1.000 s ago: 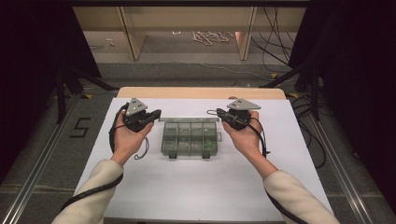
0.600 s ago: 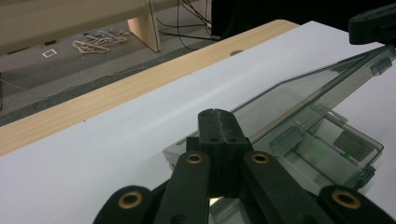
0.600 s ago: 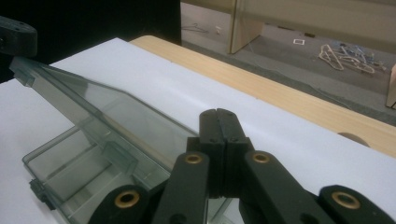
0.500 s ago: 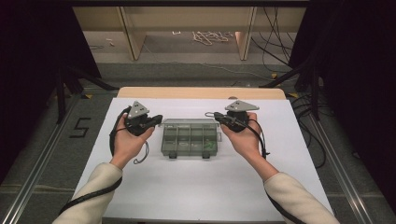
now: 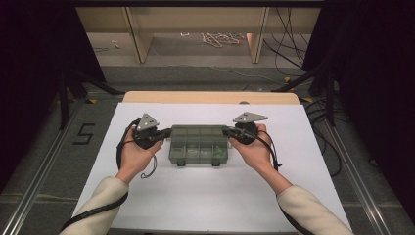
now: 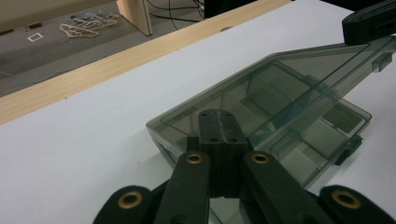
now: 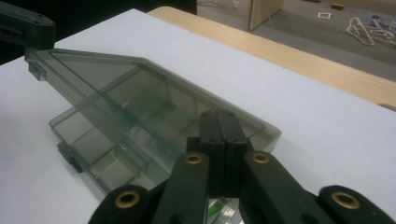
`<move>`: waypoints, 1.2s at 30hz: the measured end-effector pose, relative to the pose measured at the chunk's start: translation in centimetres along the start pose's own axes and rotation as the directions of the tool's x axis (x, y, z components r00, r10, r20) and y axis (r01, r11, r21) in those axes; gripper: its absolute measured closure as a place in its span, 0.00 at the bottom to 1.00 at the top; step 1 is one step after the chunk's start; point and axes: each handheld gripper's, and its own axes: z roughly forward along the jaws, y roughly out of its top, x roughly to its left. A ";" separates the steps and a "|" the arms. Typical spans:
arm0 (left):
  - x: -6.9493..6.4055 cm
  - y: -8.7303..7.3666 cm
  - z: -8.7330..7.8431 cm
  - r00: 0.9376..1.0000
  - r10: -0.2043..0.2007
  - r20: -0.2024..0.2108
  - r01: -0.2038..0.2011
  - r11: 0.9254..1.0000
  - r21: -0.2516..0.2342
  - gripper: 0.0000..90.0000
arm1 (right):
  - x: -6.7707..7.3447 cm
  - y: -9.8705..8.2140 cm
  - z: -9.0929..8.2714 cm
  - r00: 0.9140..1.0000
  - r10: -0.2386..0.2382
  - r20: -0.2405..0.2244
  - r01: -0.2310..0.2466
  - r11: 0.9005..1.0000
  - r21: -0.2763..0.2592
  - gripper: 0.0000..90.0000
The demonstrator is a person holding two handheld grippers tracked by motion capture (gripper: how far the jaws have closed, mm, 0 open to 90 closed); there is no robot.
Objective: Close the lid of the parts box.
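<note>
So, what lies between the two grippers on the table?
In the high view, the smoky clear compartment box lies between the left gripper and the right gripper, its lid raised, one gripper at each end.

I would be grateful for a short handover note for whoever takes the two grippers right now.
Left gripper: jaws shut, tips at the left end of the lid of the clear compartment box.
Right gripper: jaws shut, tips at the lid's right end.
Box: mid-table on the white table; its latches face the person.
Done: lid lifted partway, slanting above the tray, as both gripper views show.
Left: probably swing the lid fully open. Whether either gripper actually bears the lid is hard to tell.
</note>
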 end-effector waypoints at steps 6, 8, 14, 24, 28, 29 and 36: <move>-0.2 -0.9 0.3 1.000 -0.008 0.014 0.007 1.000 0.017 1.00 | 0.2 -0.7 0.2 1.000 -0.006 -0.011 0.006 1.000 0.020 1.00; -0.1 -1.0 0.3 1.000 0.004 0.013 -0.004 1.000 0.028 1.00 | 0.3 -0.9 0.2 1.000 -0.002 -0.012 0.002 1.000 0.031 1.00; -0.3 -1.4 0.5 1.000 -0.016 0.010 0.015 0.999 0.031 1.00 | 0.5 -1.4 0.4 1.000 0.003 -0.020 -0.002 0.999 0.042 1.00; -0.4 -2.0 0.9 1.000 0.003 0.020 -0.004 0.997 0.073 1.00 | 0.8 -2.2 0.7 1.000 -0.006 -0.022 0.008 0.998 0.055 1.00; -0.6 -2.2 1.0 1.000 -0.002 0.024 0.000 0.997 0.082 1.00 | 1.0 -2.4 0.9 0.999 -0.009 -0.031 0.011 0.997 0.070 1.00; -0.5 -2.3 1.0 1.000 -0.001 0.025 -0.001 0.996 0.085 1.00 | 1.0 -2.5 0.9 0.999 -0.011 -0.036 0.014 0.997 0.070 1.00; -0.6 -2.5 1.1 1.000 0.001 0.026 -0.004 0.995 0.097 1.00 | 1.2 -2.8 1.0 0.999 -0.008 -0.031 0.010 0.997 0.076 1.00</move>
